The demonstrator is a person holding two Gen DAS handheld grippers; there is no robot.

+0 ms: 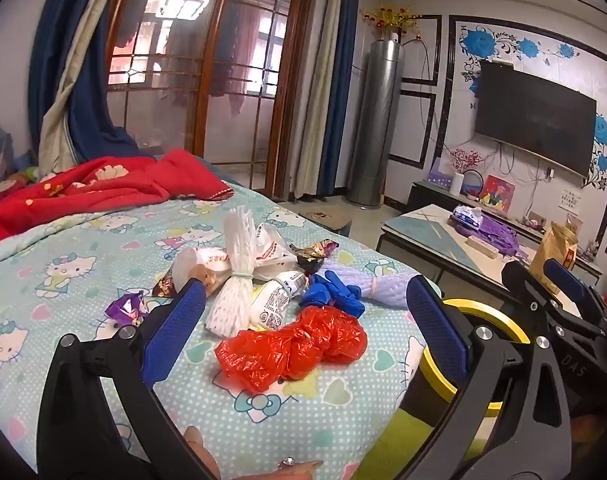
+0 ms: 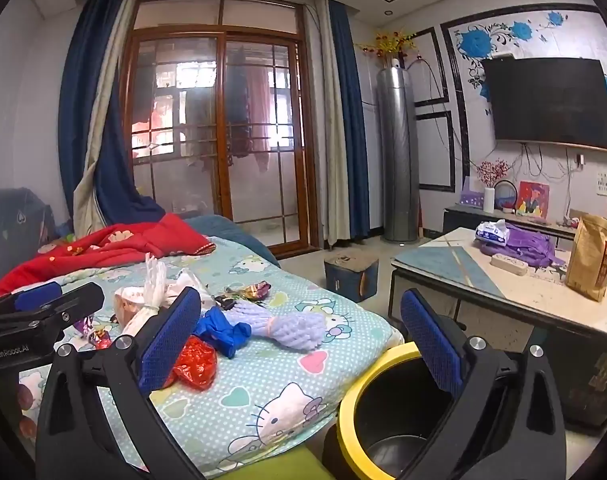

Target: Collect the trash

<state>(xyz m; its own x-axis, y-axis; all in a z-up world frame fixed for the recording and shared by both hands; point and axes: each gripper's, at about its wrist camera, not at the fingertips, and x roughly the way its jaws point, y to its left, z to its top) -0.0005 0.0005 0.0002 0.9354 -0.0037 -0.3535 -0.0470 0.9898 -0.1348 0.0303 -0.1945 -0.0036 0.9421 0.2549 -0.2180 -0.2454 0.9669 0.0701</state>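
Trash lies piled on the Hello Kitty bedsheet (image 1: pixel 63 264): a crumpled red plastic bag (image 1: pixel 291 346), a blue glove (image 1: pixel 335 294), a white foam net (image 1: pixel 235 276), a lilac foam net (image 1: pixel 367 284), white wrappers (image 1: pixel 277 300) and candy wrappers (image 1: pixel 125 308). A black bin with a yellow rim (image 2: pixel 383 408) stands beside the bed. My left gripper (image 1: pixel 307 322) is open and empty, just before the red bag. My right gripper (image 2: pixel 299 344) is open and empty, above the bed edge near the bin; the glove (image 2: pixel 221 330) and lilac net (image 2: pixel 291 328) lie ahead of it.
A red blanket (image 1: pixel 103 188) lies at the bed's far end. A low table (image 2: pixel 463 276) to the right holds a brown paper bag (image 2: pixel 589 262), purple cloth and a tissue pack. A small box (image 2: pixel 351 272) sits on the floor. A TV hangs on the wall.
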